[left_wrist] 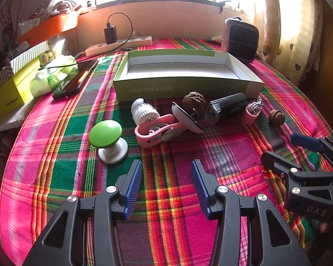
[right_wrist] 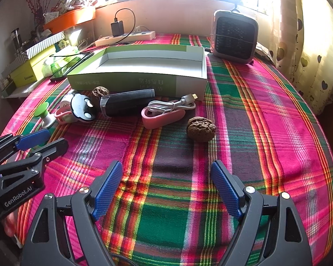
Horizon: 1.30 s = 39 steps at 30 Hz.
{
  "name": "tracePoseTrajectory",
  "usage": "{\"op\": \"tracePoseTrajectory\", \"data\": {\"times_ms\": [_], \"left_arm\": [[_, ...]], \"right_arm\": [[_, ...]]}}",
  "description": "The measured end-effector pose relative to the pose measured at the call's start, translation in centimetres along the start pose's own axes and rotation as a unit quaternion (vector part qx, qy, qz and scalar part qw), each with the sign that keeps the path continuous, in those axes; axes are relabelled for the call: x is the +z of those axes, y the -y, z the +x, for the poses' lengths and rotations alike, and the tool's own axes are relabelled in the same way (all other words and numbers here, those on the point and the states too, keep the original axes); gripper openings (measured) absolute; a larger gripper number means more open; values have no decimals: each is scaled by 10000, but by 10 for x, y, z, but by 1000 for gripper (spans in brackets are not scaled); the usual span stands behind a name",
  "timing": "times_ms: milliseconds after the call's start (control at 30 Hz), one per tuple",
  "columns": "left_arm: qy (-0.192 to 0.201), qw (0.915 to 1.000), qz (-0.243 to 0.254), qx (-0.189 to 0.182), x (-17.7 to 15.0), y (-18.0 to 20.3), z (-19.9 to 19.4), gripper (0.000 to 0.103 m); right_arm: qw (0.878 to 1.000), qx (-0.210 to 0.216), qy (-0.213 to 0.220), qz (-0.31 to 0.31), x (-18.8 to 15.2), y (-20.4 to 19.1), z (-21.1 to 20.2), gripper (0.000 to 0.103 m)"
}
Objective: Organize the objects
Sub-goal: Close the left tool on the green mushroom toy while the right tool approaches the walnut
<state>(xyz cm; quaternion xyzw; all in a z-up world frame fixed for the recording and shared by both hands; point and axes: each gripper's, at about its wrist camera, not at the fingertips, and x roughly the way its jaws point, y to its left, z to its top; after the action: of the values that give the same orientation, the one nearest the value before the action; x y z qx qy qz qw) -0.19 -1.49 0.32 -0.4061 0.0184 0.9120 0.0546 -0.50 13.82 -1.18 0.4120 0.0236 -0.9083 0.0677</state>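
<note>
- Objects to organize lie in a loose row on the plaid-covered bench [left_wrist: 222, 155], just in front of the empty green box [left_wrist: 182, 86], whose near wall I would have to clear with every load.
- At the left end I see the green-topped knob [left_wrist: 106, 137] standing alone; I judge it an easy first pick for my left hand-held gripper [left_wrist: 166, 173], which hangs with its jaws spread and nothing between them.
- Next comes the tangle: the pink clip [left_wrist: 154, 130], the white round piece [left_wrist: 143, 110], a black-edged pad [left_wrist: 186, 116] and a walnut [left_wrist: 194, 103] touch or overlap, so I would lift from the top and not drag.
- The dark cylinder [right_wrist: 126, 105] lies on its side; I would close across its width, near the middle.
- The pink case [right_wrist: 162, 116] carries a white cable [right_wrist: 173, 105] that may slip off if tilted.
- At the right, the lone walnut [right_wrist: 201, 128] sits just ahead of my right hand-held gripper [right_wrist: 166, 175], jaws wide and empty; it is round, so I would centre it between the pads before closing.
</note>
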Motion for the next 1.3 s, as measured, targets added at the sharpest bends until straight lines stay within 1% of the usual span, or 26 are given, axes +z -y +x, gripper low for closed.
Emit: {"op": "tracePoseTrajectory", "data": {"times_ms": [100,233,300,600,733,867,1100,1300], "left_arm": [[6,9999,-106,-49,-1,-11,-1,44],[26,9994,-338,-32,-1,-29,-3,44],[37,9991,-427,-58,-1,-36,-2,44],[59,9983,-568,-127,4,-51,2,44],[63,9979,-628,-108,9,-57,6,44],[20,9970,-759,-175,17,-64,10,44],[-68,9979,-644,-16,26,-66,19,44],[-90,9977,-672,-28,31,-66,24,44]], "right_arm": [[9999,43,34,120,-1,10,-2,82],[9998,-118,-10,154,1,17,0,82],[9997,-112,-26,193,3,20,1,82],[9991,-301,-179,225,11,32,8,82],[9992,-289,-188,193,15,34,12,82],[9990,-261,-300,184,21,36,16,82],[9989,-267,-337,175,31,37,24,82],[9988,-283,-335,196,35,37,27,80]]}}
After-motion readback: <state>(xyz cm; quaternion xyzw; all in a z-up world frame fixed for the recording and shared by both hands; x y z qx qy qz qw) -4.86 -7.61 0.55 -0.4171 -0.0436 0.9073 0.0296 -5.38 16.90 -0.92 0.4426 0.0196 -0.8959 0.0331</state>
